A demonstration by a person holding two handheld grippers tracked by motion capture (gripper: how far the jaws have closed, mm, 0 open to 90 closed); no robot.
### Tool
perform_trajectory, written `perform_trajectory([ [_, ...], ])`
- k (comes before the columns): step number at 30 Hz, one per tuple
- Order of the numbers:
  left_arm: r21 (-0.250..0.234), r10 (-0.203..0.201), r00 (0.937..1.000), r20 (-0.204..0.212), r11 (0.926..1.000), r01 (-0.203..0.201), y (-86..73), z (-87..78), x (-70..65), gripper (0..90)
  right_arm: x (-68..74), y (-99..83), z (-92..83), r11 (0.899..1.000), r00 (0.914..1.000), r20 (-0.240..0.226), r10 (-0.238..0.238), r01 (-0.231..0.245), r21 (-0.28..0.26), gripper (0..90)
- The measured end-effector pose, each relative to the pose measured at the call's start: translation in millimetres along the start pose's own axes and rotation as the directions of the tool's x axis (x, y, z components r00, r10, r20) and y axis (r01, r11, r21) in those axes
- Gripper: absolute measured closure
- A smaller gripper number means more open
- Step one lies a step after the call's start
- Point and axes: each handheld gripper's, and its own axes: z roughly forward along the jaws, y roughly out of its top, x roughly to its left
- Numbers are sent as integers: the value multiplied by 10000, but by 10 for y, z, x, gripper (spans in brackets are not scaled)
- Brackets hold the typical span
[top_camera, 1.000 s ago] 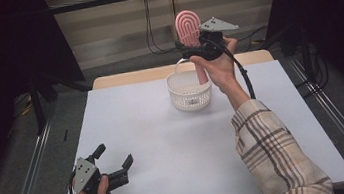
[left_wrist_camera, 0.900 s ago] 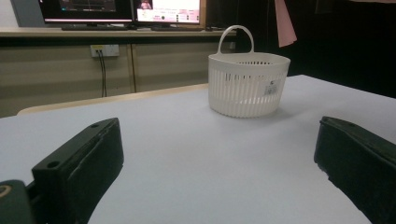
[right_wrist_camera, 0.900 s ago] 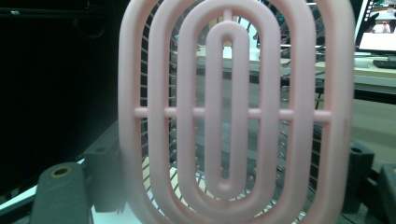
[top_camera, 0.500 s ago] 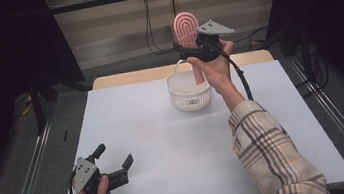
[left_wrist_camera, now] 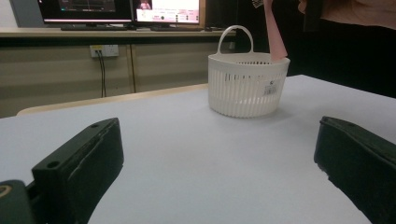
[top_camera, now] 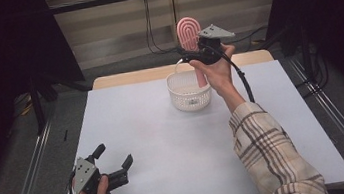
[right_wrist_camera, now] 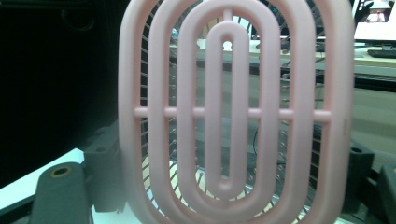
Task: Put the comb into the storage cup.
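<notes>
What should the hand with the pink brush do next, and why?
Probably lower it a little. The right tongs hold the pink hairbrush upright, its handle tip already inside the white basket, head well above the rim. The left tongs rest open near the table's front edge.

The table [top_camera: 164,128] has a white top with a wooden strip along its far edge. 1 white basket [top_camera: 189,90] stands directly on it, well ahead of the left jaws and under the right jaws.
</notes>
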Motion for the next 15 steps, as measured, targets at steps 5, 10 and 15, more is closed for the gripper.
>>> perform_trajectory([
  [5, 18, -32, 10000, 52, 10000, 32, -2, 9, -14, 15, -36, -5, -13, 9999, 9999, 82, 118, -118, -9, 196],
  [10, 3, -47, 10000, 24, 10000, 47, -3, 4, -6, 15, -50, -82, -2, 9999, 9998, 123, 156, -156, 34, 196],
  [15, 14, 54, 10000, 9, 10000, -54, 3, 4, -2, 15, -76, -166, 4, 9992, 9991, 177, 378, -380, 87, 196],
])
